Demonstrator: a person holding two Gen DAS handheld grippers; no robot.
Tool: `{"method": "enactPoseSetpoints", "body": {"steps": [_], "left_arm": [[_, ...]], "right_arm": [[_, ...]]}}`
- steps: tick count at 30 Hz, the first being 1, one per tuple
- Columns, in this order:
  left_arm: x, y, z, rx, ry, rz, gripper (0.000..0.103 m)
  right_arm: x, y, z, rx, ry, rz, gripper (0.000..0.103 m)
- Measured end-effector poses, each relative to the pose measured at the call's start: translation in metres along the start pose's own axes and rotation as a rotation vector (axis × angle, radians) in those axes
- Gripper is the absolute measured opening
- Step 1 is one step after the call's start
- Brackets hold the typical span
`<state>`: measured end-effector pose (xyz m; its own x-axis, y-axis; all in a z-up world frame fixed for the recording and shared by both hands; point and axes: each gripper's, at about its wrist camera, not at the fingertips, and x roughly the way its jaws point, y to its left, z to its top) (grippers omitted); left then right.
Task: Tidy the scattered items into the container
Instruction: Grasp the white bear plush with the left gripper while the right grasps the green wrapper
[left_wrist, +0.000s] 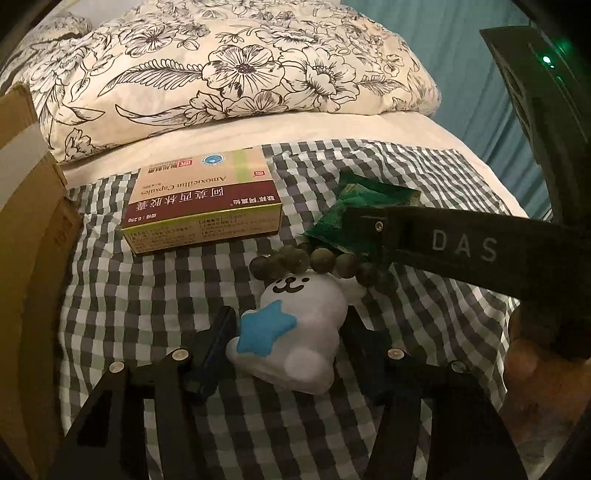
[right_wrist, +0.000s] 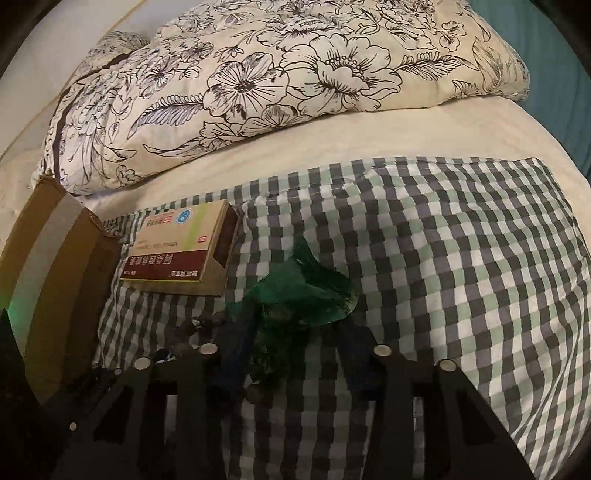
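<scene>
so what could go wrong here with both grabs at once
The bead bracelet lies against both the white bear toy and the green wrappers, so lifting either may drag it along. The left gripper straddles the rounded toy, which might squirt out. The right gripper has only thin wrapper edges and may lose one.

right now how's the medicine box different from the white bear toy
The medicine box is a flat rectangular carton with printed text; the white bear toy is rounded, with a face and a blue star. The box lies clear of both grippers beside the cardboard container; the toy sits between the left gripper fingers. Both rest on the checked cloth.
</scene>
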<state>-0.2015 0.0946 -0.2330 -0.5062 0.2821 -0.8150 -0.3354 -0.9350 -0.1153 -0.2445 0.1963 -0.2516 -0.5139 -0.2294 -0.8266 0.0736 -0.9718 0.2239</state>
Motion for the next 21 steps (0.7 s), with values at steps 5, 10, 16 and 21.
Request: {"method": "enactPoseSetpoints", "body": {"steps": [5, 10, 16, 21], "left_arm": [[-0.012, 0.005, -0.001, -0.002, -0.021, 0.027, 0.058], [-0.028, 0.006, 0.0, 0.005, -0.035, 0.04, 0.049], [-0.04, 0.005, -0.004, 0.004, -0.041, 0.039, 0.049], [-0.063, 0.006, -0.006, 0.007, -0.074, 0.044, 0.049]], "right_arm": [[-0.005, -0.002, 0.002, 0.024, -0.016, 0.025, 0.034], [-0.02, 0.0, 0.007, 0.031, -0.046, 0.031, 0.033], [-0.046, 0.008, 0.011, 0.024, -0.091, 0.041, 0.033], [-0.067, 0.006, 0.012, 0.044, -0.129, 0.053, 0.033]]}}
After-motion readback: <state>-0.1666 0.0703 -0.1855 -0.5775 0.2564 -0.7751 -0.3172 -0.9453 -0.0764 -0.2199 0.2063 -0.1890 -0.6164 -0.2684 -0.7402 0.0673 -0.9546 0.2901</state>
